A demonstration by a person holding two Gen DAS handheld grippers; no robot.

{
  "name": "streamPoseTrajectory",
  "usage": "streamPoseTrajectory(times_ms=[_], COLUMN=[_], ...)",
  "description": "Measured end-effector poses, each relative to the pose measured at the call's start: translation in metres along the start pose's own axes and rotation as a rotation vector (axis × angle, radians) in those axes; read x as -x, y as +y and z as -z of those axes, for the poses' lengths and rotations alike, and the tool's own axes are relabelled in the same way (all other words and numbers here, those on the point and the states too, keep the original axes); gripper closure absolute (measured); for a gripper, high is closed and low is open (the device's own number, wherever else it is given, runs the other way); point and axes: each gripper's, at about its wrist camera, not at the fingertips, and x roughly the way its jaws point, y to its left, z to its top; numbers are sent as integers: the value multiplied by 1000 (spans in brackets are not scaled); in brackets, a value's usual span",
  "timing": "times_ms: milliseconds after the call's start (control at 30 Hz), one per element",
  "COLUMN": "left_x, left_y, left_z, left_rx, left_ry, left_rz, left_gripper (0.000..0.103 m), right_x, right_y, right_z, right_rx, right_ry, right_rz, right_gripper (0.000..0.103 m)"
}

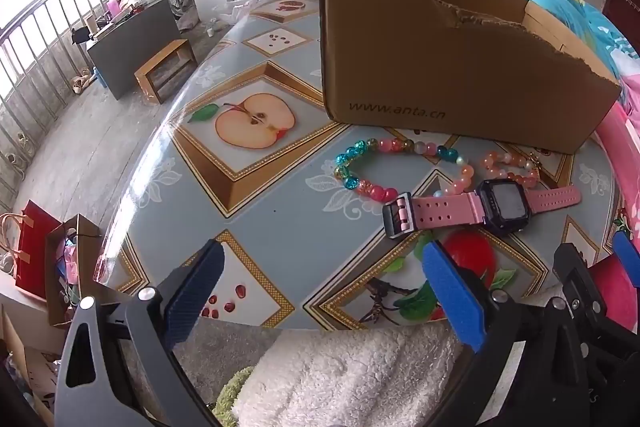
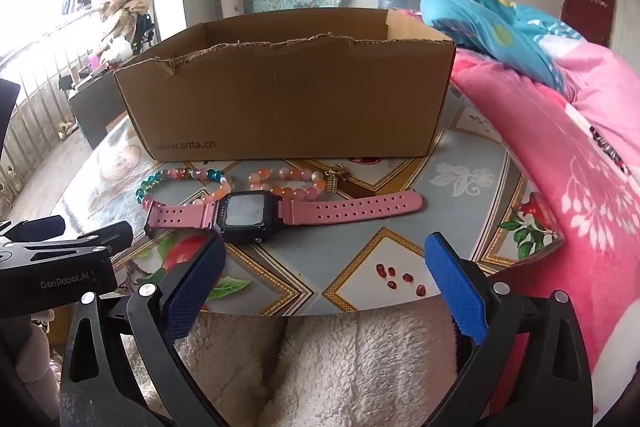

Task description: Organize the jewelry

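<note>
A pink-strapped watch (image 1: 480, 207) (image 2: 256, 213) with a dark square face lies flat on the round table. Behind it rest a multicoloured bead bracelet (image 1: 384, 163) (image 2: 176, 179) and an orange-pink bead bracelet (image 1: 508, 167) (image 2: 288, 183) with a small charm. An open brown cardboard box (image 1: 440, 67) (image 2: 288, 99) stands just beyond them. My left gripper (image 1: 320, 259) hovers open over the table's near edge, left of the watch, nothing between its fingers. My right gripper (image 2: 324, 255) is also open, in front of the watch, apart from it.
The table (image 1: 280, 227) (image 2: 360, 247) has a fruit-print cover. Pink and blue bedding (image 2: 560, 147) presses against its right side. A fluffy white cloth (image 2: 340, 367) lies below the near edge. Bags (image 1: 44, 259) and a stool (image 1: 164, 71) stand on the floor to the left.
</note>
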Motion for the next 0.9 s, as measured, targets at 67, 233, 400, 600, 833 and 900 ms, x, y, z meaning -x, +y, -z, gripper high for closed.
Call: streamPoseTrajectory(times_ms=[67, 233, 400, 600, 833, 900], left_x=[0, 0, -3, -3, 0, 0], left_y=[0, 1, 5, 5, 2, 3], left_z=[0, 0, -2, -1, -1, -1], left_rx=[-4, 9, 7, 2, 1, -2], left_ry=[2, 1, 4, 1, -2, -7], left_rz=[-12, -10, -8, -12, -16, -14], left_gripper=[6, 6, 6, 6, 6, 6], right_x=[-1, -1, -7, -9, -10, -10], right_y=[0, 1, 5, 7, 3, 3], right_z=[0, -1, 2, 10, 7, 6], right_rx=[3, 9, 11, 7, 3, 2], right_ry=[2, 6, 6, 7, 13, 14], right_rz=[-1, 9, 6, 4, 0, -1], right_gripper=[8, 8, 8, 8, 8, 8])
